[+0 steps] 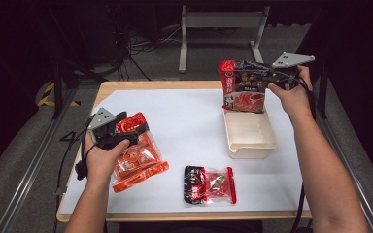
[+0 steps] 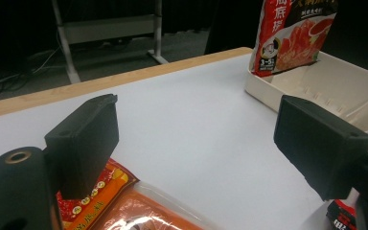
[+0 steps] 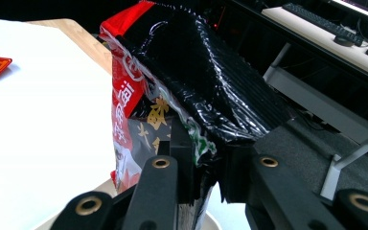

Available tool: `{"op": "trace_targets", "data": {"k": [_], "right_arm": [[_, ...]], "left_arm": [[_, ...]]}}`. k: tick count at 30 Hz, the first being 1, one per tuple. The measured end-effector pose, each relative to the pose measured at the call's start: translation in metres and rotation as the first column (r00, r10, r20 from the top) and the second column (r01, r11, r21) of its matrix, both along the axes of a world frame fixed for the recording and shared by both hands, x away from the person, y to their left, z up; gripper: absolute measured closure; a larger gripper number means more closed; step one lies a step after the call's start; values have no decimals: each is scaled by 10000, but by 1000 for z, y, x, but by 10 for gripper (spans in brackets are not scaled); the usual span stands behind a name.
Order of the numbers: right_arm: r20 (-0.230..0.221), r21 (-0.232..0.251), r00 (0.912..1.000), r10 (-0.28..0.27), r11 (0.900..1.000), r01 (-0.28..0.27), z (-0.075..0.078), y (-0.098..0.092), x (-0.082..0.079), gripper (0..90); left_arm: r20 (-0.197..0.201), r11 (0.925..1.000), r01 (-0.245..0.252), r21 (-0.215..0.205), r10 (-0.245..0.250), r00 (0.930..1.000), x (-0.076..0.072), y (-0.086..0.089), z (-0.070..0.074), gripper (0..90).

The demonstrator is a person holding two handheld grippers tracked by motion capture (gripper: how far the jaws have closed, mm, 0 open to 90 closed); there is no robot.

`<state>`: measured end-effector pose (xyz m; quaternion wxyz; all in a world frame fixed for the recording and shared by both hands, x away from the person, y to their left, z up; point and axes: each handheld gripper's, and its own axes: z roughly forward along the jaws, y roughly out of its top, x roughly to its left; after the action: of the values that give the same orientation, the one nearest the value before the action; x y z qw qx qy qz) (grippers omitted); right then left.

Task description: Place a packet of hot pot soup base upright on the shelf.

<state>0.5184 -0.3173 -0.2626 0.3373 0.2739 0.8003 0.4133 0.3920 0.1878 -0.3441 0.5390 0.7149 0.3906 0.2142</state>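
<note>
The right gripper (image 1: 267, 77) has its jaws pressed together on the top edge of a black and red packet (image 1: 243, 87), pinching the crumpled foil between them; in the right gripper view the film (image 3: 196, 81) bulges out above the two jaws. The packet hangs upright, its lower edge inside the far end of a cream tray (image 1: 250, 132) that sits at the right of the table (image 1: 189, 126). The right hand (image 1: 294, 94) holds the gripper above the tray's far end.

The left gripper (image 1: 121, 131) has its jaws wide apart, with nothing between them. It hovers just over the upper end of an orange packet (image 1: 138, 158) lying flat near the table's left edge; in the left gripper view that packet (image 2: 120, 206) shows below the left jaw, not pinched. The left hand (image 1: 102, 160) grips the tool from behind.

A third packet (image 1: 210, 184), red with a black end, lies flat near the front edge of the table, between the two arms and apart from both grippers.
</note>
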Motion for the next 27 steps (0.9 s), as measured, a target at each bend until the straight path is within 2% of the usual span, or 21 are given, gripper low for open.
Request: {"op": "trace_targets", "data": {"k": [9,25,27], "right_arm": [[-212,99,9998,19,9999,-17,-13,2,1,782],[-501,277,9979,-423,9987,437,-18,-1,1,763],[-764,94,9957,-529,9985,538,-22,0,2,764]], "left_arm": [[-42,10000,21,2,-21,10000,1,-1,-1,166],[-111,10000,68,-7,-68,9999,3,-2,-3,166],[-139,10000,62,-23,-62,9999,3,-2,-2,166]]}}
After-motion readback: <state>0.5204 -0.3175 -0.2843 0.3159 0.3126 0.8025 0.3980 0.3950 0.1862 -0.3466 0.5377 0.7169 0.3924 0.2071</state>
